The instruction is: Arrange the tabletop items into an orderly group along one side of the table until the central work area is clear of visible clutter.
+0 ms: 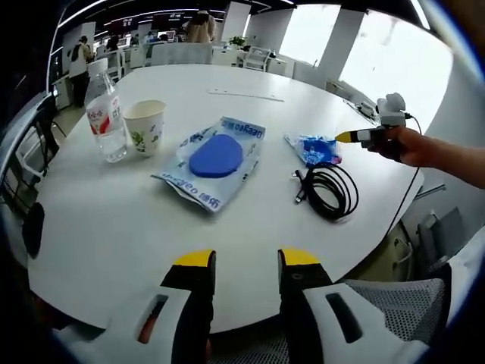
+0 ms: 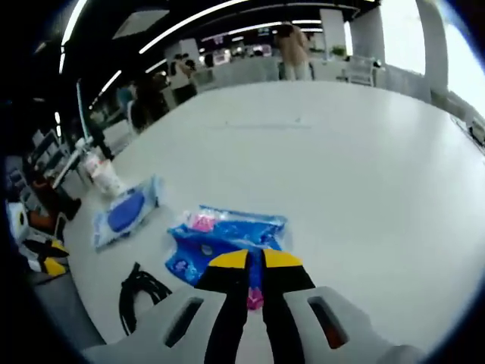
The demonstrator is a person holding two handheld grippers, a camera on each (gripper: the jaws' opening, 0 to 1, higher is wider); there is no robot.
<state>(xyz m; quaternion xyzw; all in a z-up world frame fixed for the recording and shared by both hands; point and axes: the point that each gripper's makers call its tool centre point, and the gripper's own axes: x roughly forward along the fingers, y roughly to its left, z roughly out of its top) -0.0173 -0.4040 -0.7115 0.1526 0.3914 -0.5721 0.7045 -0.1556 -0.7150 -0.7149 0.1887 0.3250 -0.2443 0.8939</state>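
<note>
Items are sitting spread across the near half of the round white table (image 1: 250, 83), so the tidying looks barely begun. In the left gripper view a water bottle (image 1: 106, 114) and a paper cup (image 1: 145, 127) are standing side by side at upper left, already a loose pair. A clear pouch with a blue oval pad (image 1: 215, 157) inside is lying mid-frame, a small blue packet (image 1: 314, 149) at right of centre, and a coiled black cable (image 1: 327, 189) just below it. The cup's inside is not showing; the bottle looks partly filled and capped. The left gripper (image 1: 246, 262) is hovering at bottom centre over the table's near edge, jaws parted and holding nothing. In the right gripper view the right gripper (image 2: 255, 260) is sitting at lower centre with jaws nearly together on the edge of the blue packet (image 2: 223, 231), apparently pinching it. Pouch, cable and packet are all waiting to be moved toward the bottle and cup side, by my judgement.
</note>
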